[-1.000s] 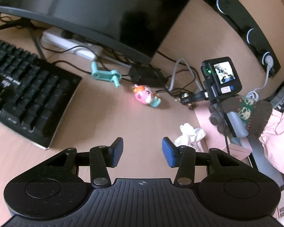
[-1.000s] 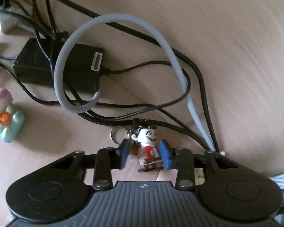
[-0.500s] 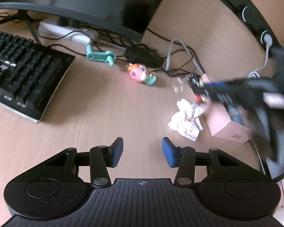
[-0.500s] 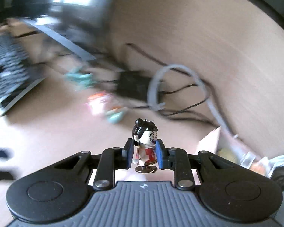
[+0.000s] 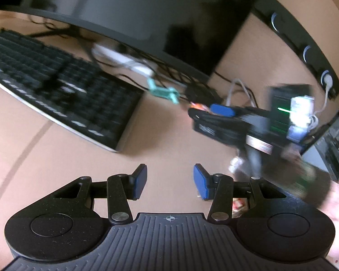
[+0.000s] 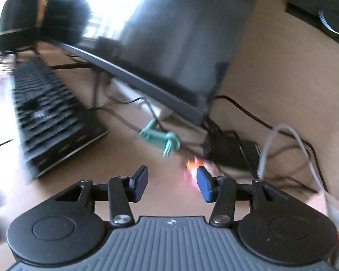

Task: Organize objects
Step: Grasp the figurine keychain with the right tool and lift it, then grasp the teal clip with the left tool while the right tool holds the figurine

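Wooden surface (image 6: 83, 171) under a dark monitor (image 6: 180, 52): your right gripper (image 6: 172, 184) no longer holds the little figure, its jaws now wide and empty. That item looks delivered; the pink toy (image 6: 193, 167) sits just ahead, the teal clip (image 6: 160, 136) beyond. Your left gripper (image 5: 169, 180) gapes too, empty.

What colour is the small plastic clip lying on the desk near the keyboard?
The clip is teal green, a single plain colour. It shows best in the right wrist view.
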{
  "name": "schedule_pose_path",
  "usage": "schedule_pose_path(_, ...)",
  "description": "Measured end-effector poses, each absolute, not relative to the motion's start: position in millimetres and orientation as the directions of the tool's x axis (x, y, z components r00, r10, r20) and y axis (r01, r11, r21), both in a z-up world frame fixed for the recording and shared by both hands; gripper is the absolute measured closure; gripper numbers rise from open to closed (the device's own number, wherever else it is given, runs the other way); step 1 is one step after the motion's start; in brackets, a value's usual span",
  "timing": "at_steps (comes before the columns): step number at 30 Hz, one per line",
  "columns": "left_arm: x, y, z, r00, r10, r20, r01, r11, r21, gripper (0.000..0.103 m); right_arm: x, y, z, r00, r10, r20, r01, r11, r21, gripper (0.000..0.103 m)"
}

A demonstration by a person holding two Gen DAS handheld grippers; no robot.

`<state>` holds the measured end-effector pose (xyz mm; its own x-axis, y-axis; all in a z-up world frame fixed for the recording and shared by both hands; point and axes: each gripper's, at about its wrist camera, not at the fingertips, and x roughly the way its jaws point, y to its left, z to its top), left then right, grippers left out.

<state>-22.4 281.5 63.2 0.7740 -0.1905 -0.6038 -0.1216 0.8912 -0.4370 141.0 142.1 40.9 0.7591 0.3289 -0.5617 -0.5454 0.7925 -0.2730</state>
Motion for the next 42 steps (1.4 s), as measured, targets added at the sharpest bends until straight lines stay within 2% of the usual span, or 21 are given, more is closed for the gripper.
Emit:
schedule_pose_path(1, -29, 289, 63, 0.778, -0.17, -0.605, -0.139, 0.893, -0.428, 0.053, 153, 156, 33, 0.769, 0.309, -0.56, -0.53, 0.798, -0.287, 0.057)
schedule_pose_path(2, -36, 297, 64, 0.779, -0.145, -0.61, -0.163, 0.893, -0.42, 0.053, 162, 167, 29, 0.77, 0.285, -0.57, -0.519, 0.801, -0.3, 0.066)
schedule_pose_path(3, -42, 303, 64, 0.78, -0.124, -0.613, -0.186, 0.889, -0.418, 0.053, 172, 176, 29, 0.775, 0.269, -0.572, -0.501, 0.813, -0.297, 0.071)
schedule_pose_path(5, -54, 316, 64, 0.784, -0.09, -0.614, -0.231, 0.876, -0.424, 0.053, 193, 191, 27, 0.785, 0.227, -0.576, -0.465, 0.831, -0.305, 0.071)
schedule_pose_path(8, -63, 331, 65, 0.789, -0.065, -0.611, -0.26, 0.867, -0.426, 0.053, 216, 203, 19, 0.734, 0.194, -0.65, -0.48, 0.826, -0.295, 0.075)
schedule_pose_path(9, -63, 333, 65, 0.789, -0.059, -0.612, -0.265, 0.865, -0.425, 0.053, 219, 204, 16, 0.72, 0.189, -0.668, -0.489, 0.821, -0.295, 0.09)
schedule_pose_path(11, -62, 335, 65, 0.791, -0.059, -0.61, -0.267, 0.863, -0.43, 0.053, 220, 203, 14, 0.706, 0.184, -0.684, -0.495, 0.818, -0.292, 0.095)
schedule_pose_path(18, -40, 309, 61, 0.784, -0.155, -0.602, -0.157, 0.888, -0.433, 0.053, 162, 139, 41, 0.663, 0.244, -0.707, -0.534, 0.817, -0.218, 0.095)
schedule_pose_path(23, -11, 266, 59, 0.75, -0.247, -0.614, 0.005, 0.93, -0.368, 0.053, 103, 78, 53, 0.625, 0.267, -0.734, -0.577, 0.792, -0.202, 0.095)
schedule_pose_path(25, 0, 245, 59, 0.728, -0.287, -0.623, 0.082, 0.938, -0.336, 0.053, 88, 55, 59, 0.649, 0.254, -0.717, -0.547, 0.811, -0.208, 0.09)
schedule_pose_path(26, 6, 236, 60, 0.719, -0.303, -0.626, 0.123, 0.941, -0.315, 0.053, 81, 45, 65, 0.666, 0.235, -0.708, -0.513, 0.833, -0.206, 0.079)
schedule_pose_path(27, 10, 228, 61, 0.713, -0.314, -0.627, 0.158, 0.943, -0.292, 0.053, 75, 31, 70, 0.68, 0.219, -0.7, -0.477, 0.857, -0.195, 0.063)
schedule_pose_path(29, 24, 209, 65, 0.702, -0.334, -0.629, 0.237, 0.942, -0.237, 0.053, 60, 4, 81, 0.709, 0.19, -0.679, -0.405, 0.899, -0.17, 0.047)
schedule_pose_path(33, 61, 171, 70, 0.653, -0.392, -0.648, 0.419, 0.9, -0.122, 0.053, 27, -39, 86, 0.71, 0.136, -0.691, -0.302, 0.945, -0.124, 0.04)
schedule_pose_path(36, 86, 134, 66, 0.564, -0.421, -0.71, 0.611, 0.792, 0.015, 0.052, 0, -62, 80, 0.694, 0.109, -0.712, -0.253, 0.962, -0.099, 0.035)
schedule_pose_path(39, 106, 109, 53, 0.475, -0.381, -0.793, 0.711, 0.697, 0.091, 0.052, -22, -78, 72, 0.687, 0.091, -0.721, -0.223, 0.971, -0.091, 0.031)
schedule_pose_path(42, 119, 96, 38, 0.439, -0.316, -0.841, 0.735, 0.665, 0.133, 0.055, -39, -93, 66, 0.686, 0.064, -0.725, -0.164, 0.984, -0.069, 0.028)
